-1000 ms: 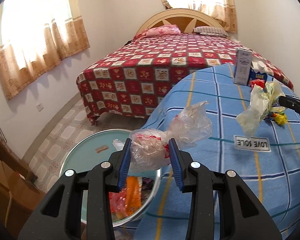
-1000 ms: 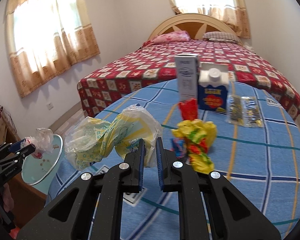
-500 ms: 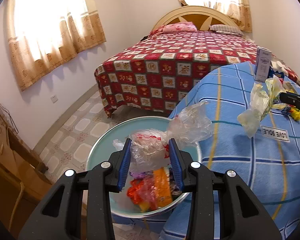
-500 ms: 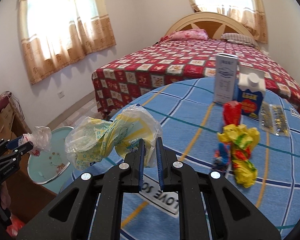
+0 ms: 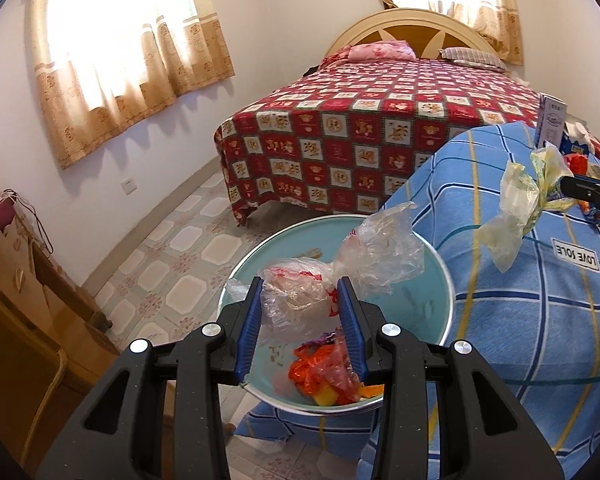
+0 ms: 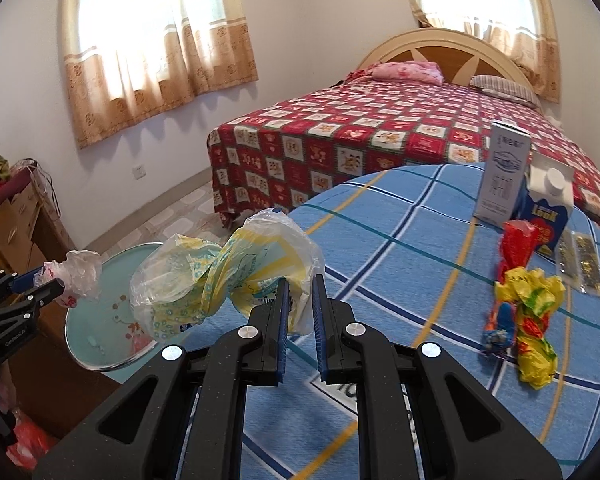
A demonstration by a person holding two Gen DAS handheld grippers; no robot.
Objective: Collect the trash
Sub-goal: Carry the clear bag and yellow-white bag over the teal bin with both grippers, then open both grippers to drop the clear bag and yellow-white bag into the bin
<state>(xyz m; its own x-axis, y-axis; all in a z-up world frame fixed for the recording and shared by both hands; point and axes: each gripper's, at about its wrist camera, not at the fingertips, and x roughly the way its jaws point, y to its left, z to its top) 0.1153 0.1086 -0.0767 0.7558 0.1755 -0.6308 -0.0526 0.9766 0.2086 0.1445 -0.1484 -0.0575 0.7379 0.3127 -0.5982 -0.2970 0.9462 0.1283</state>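
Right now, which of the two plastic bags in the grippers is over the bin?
The clear bag with red print, in the left gripper, hangs over the bin. The yellow patterned bag is over the table.

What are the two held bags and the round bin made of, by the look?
Clear bag in the left gripper: thin plastic film, glossy, see-through, crinkled, red print.
Yellow-patterned bag in the right gripper: thin translucent plastic film, twisted, wrinkled.
Bin: shiny silvery rim suggests metal, pale teal inside looks enamelled or painted; can't confirm.
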